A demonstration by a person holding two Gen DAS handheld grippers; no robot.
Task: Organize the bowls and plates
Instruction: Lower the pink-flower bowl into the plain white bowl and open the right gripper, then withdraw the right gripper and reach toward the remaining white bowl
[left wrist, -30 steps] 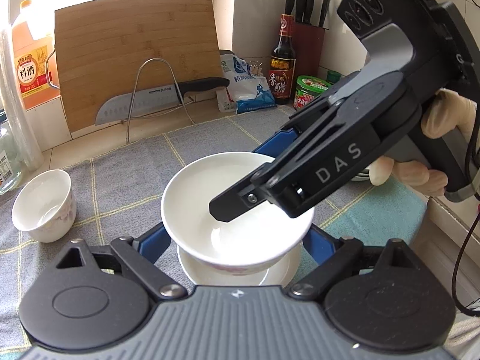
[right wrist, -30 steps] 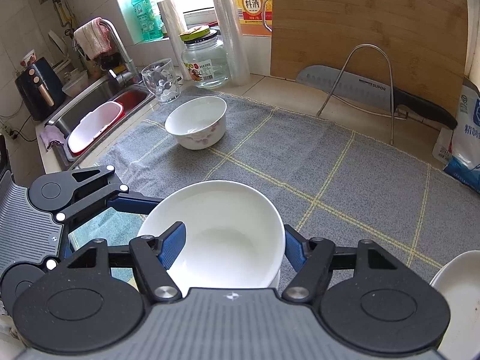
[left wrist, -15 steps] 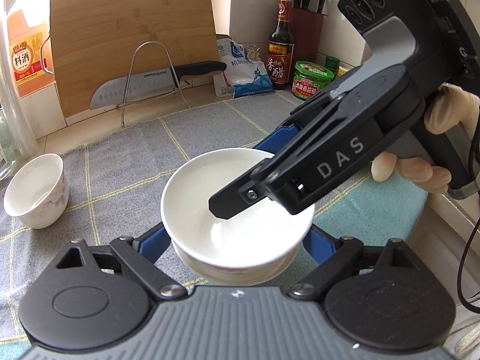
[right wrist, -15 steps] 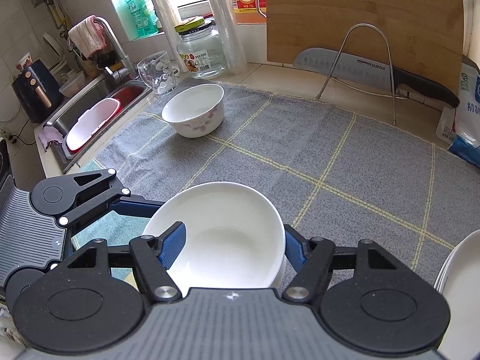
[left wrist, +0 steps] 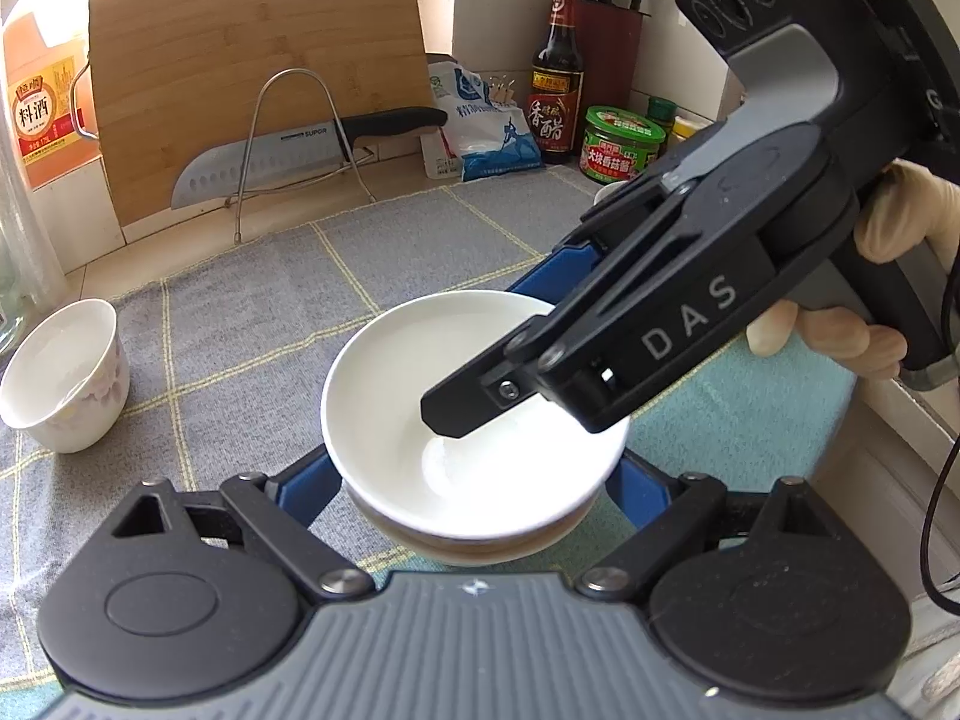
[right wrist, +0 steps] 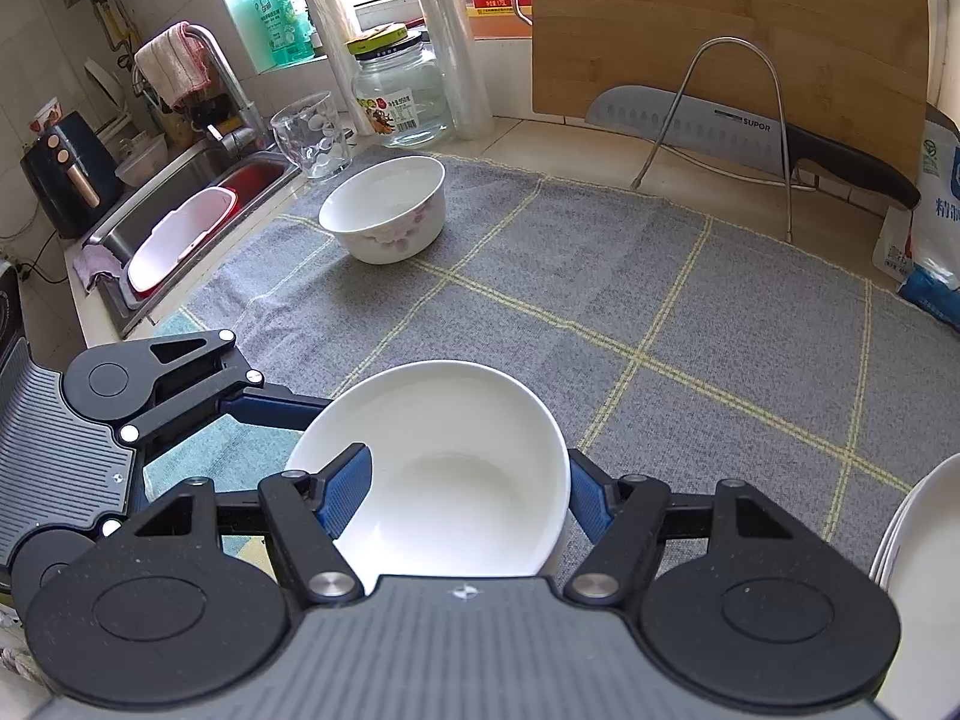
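Lowered since before: glazed white ceramic bowl (left wrist: pixel 474 420), now nearer grey checked mat (left wrist: pixel 252 300). Rigid, slippery, breakable. Right gripper (right wrist: pixel 468 492) pinches its rim; left gripper (left wrist: pixel 474 480) fingers straddle it wide.

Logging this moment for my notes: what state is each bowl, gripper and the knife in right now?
White bowl: upright, empty, held at its rim.
Right gripper: shut on white bowl, one finger inside, one outside.
Left gripper: open, straddling the bowl.
Floral bowl: upright on the mat, free.
Knife: propped against the cutting board.
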